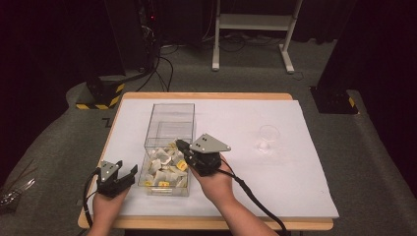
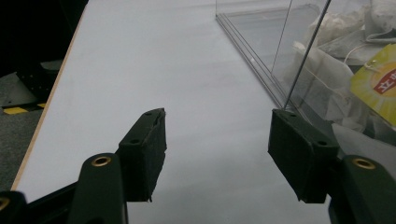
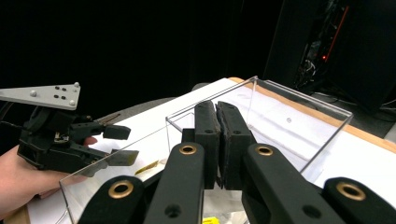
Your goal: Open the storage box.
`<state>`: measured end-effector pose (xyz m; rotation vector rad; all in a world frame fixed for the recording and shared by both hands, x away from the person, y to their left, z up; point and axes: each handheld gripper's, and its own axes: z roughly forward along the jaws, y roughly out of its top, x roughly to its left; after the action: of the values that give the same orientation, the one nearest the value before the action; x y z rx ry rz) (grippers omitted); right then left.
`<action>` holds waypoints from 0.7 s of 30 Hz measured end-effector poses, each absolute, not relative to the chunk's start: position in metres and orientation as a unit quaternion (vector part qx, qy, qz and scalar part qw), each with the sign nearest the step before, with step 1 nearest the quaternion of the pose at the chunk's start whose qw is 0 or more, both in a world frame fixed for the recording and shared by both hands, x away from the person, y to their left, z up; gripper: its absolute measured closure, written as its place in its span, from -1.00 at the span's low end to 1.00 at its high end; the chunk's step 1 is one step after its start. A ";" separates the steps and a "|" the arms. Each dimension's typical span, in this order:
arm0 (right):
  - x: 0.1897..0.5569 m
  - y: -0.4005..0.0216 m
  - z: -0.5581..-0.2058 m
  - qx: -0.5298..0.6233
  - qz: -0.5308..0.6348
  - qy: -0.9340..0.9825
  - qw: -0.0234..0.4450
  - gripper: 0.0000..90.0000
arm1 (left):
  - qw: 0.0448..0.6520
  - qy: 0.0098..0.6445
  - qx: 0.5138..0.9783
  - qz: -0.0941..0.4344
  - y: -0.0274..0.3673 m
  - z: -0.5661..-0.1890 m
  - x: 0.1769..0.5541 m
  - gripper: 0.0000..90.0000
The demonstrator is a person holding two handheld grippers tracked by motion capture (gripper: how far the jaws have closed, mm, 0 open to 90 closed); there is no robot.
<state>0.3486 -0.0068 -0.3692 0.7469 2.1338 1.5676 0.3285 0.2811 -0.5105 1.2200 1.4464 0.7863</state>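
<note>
A clear plastic box [image 1: 169,129] stands on the white sheet, its near half heaped with tea bags [image 1: 164,169] that carry yellow tags. My right gripper [image 1: 180,144] hovers over the box's right side with its jaws pressed together; in the right gripper view [image 3: 217,112] I see nothing between the pads. My left gripper [image 1: 125,167] rests open on the sheet just left of the box. Between its fingers [image 2: 217,151] there is only bare sheet, and its right finger [image 2: 299,154] stands close to the box wall [image 2: 289,56]. A yellow tag [image 2: 376,86] shows through that wall.
A small clear cup [image 1: 268,137] with something white in it stands on the right of the white sheet [image 1: 231,118]. The far half of the box holds no bags. The wooden table edge [image 1: 206,223] runs along the front. A dark floor and a white stand lie beyond.
</note>
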 end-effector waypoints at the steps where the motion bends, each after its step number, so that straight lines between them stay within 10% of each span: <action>1: 0.349 -0.008 -0.369 0.267 0.559 0.760 0.196 0.95 | 0.520 0.603 0.509 0.328 0.281 -0.511 0.329 -0.17; 21: 0.357 -0.034 -0.365 0.285 0.555 0.749 0.222 0.95 | 0.520 0.602 0.511 0.326 0.281 -0.511 0.329 -0.20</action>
<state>0.3566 -0.0340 -0.3651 0.7884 2.0710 1.5329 0.3289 0.2811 -0.5106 1.2246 1.4433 0.7809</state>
